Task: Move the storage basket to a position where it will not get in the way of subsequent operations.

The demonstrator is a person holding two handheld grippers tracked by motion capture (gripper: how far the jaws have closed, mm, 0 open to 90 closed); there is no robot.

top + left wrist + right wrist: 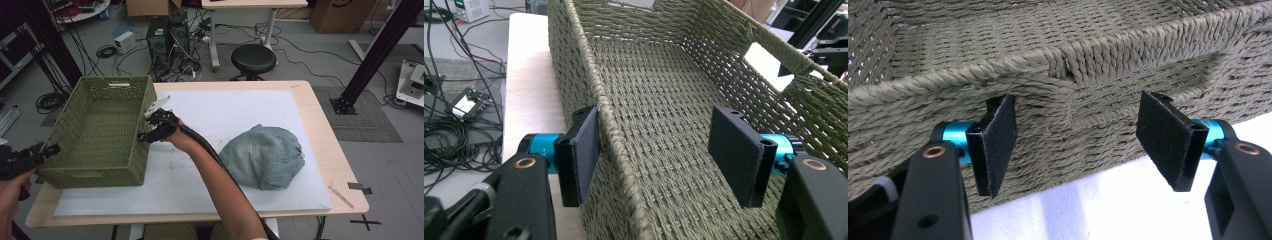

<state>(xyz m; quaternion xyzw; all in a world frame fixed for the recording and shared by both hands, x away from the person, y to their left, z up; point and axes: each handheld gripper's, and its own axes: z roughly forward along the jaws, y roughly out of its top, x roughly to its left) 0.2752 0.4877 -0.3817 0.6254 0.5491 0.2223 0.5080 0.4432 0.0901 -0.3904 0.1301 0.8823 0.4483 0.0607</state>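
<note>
Grey floor (350,50) (cables (107,51)), black stool (253,59).

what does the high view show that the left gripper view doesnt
High view alone: the crumpled denim garment on the white table mat, and the right gripper beside the basket's right wall. Left gripper view alone: the left gripper open, its jaws straddling the basket's left wall, and the bare woven floor up close. Both share the green woven basket.

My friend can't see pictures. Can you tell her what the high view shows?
Two hand-held tools, left tool and right tool, open at opposite sides of an empty green woven basket on a table. Crumpled jeans lie beside it.
</note>
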